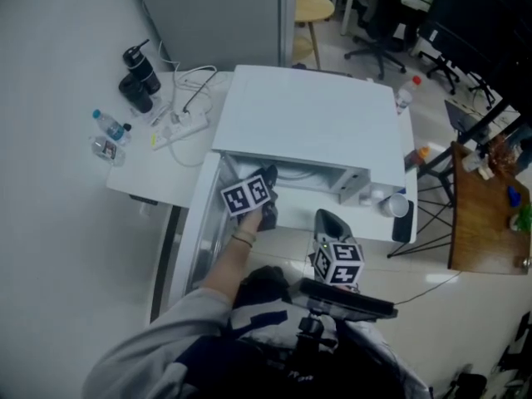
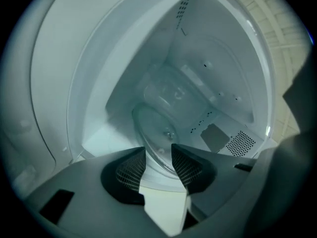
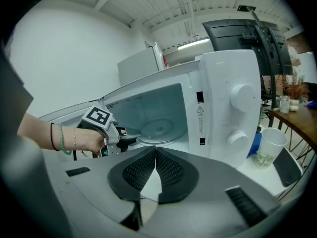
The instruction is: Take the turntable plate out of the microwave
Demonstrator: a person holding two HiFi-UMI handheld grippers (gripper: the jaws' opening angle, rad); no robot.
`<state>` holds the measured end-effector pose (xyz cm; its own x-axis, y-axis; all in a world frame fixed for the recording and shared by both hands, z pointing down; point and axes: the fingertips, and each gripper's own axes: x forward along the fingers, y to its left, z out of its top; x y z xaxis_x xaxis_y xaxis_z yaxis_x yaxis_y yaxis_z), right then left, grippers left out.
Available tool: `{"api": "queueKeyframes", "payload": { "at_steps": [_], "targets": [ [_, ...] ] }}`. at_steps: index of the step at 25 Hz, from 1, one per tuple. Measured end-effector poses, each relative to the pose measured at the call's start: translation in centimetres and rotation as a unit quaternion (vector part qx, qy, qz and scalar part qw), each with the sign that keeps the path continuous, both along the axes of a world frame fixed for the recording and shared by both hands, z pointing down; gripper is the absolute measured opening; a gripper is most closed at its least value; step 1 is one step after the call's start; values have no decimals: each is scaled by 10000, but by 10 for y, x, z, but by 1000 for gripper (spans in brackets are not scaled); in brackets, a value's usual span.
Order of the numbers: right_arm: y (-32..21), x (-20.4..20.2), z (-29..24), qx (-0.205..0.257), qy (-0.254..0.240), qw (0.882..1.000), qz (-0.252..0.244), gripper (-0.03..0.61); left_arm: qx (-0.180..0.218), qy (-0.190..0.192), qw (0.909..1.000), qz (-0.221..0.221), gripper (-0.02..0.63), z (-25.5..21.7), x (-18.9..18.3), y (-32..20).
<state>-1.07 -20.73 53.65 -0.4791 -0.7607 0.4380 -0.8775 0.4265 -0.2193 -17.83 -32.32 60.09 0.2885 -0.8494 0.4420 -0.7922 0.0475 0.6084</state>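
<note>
Glass turntable plate [image 2: 154,130] sits just ahead of the open left claw [image 2: 158,149]; right claw [image 3: 155,151] closed.

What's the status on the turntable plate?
Left gripper open at the turntable plate's near rim, not gripping. Right gripper shut, empty, outside the microwave. Plate seated inside the cavity. Door open, nothing in the way.

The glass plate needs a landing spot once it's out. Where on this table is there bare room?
Barest: the table strip left of the microwave, between the power strip and the front edge; the microwave's flat top is also bare. Crowded: bottles and cables at the rear left, a paper cup at the right.
</note>
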Motion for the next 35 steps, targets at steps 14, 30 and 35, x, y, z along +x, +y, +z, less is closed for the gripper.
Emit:
{"api": "queueKeyframes", "payload": {
  "at_steps": [14, 30, 35],
  "targets": [
    [3, 9, 14, -168, 143, 9997, 115, 0, 73, 958, 9913, -900, 28, 2, -23, -4],
    [11, 3, 21, -270, 114, 9996, 18, 0, -48, 1924, 9799, -525, -8, 9, 12, 47],
    [14, 6, 25, -305, 135, 9994, 44, 0, -480, 2561, 9654, -74, 144, 28, 43, 47]
  ]
}}
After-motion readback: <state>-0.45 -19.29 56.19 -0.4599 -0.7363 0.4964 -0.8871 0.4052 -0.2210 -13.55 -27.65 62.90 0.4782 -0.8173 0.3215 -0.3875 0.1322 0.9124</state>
